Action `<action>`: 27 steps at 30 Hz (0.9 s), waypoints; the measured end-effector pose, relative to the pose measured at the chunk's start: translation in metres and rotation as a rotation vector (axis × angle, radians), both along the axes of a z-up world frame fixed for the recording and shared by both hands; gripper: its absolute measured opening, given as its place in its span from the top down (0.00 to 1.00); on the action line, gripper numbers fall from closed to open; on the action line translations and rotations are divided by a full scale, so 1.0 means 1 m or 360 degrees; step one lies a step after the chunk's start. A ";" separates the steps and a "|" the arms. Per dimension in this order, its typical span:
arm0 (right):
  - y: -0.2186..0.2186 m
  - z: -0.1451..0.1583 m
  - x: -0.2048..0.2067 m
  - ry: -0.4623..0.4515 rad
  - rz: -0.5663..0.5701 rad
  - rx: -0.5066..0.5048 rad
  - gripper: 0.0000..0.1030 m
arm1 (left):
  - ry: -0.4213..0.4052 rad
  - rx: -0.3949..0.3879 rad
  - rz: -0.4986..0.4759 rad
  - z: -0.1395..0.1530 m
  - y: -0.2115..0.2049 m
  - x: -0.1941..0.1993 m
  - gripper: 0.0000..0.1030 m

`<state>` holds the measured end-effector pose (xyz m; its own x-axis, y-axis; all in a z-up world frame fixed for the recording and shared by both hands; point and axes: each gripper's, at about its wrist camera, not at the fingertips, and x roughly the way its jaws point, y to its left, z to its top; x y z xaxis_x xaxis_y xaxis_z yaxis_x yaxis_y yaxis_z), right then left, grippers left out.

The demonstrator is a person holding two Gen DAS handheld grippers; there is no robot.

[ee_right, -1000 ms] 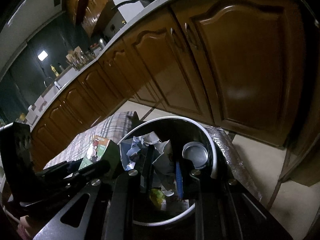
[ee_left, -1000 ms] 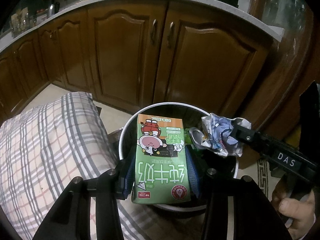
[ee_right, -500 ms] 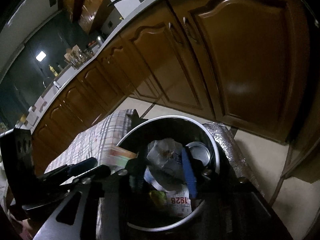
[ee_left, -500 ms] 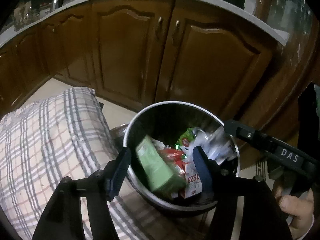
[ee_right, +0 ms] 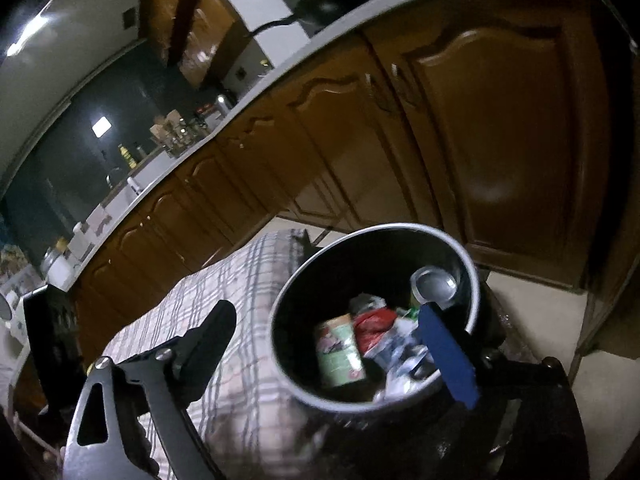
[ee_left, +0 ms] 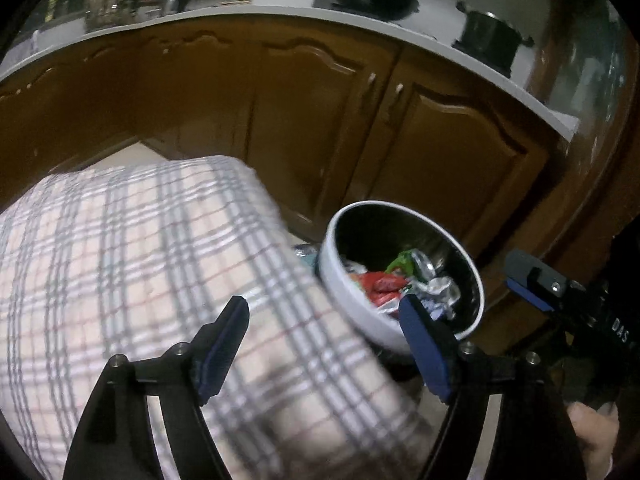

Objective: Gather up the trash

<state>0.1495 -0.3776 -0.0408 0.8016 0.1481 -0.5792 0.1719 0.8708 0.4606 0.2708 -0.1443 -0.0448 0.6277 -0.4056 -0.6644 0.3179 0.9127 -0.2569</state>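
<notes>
A: Where's the trash relative to the grippers?

B: All of it in sight sits in the bin (ee_right: 472,276). In the right wrist view the bin fills the lower middle, and the right gripper (ee_right: 340,344) frames its near rim, blue pad at the right, black finger out over the checked cloth (ee_right: 224,292) at the left. So I'd judge the right hand the nearer one. In the left wrist view the bin (ee_left: 340,280) lies right of centre, and the left gripper (ee_left: 324,344) points mostly at the cloth (ee_left: 132,248).

A: Anything held?

B: No. Both sets of jaws stand wide and have just been opening, with nothing between them. The carton (ee_right: 340,350) stands nearly upright in the bin, its long axis running up the frame, leaning left. Crumpled paper (ee_right: 400,340) lies to its right, below a can (ee_right: 434,284).

A: And a second ago?

B: The left gripper gripped the carton over the bin, and the right gripped the paper wad. Both have since dropped in. The left view has swung leftward, so the bin now sits off to its right.

A: Next?

B: Probably looking for more trash; none shows outside the bin.
</notes>
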 end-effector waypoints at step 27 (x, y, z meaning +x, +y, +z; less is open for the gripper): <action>0.152 0.055 -0.100 -0.0449 -0.0020 -0.0588 0.00 | -0.0641 0.0193 0.0506 0.032 0.119 -0.215 0.01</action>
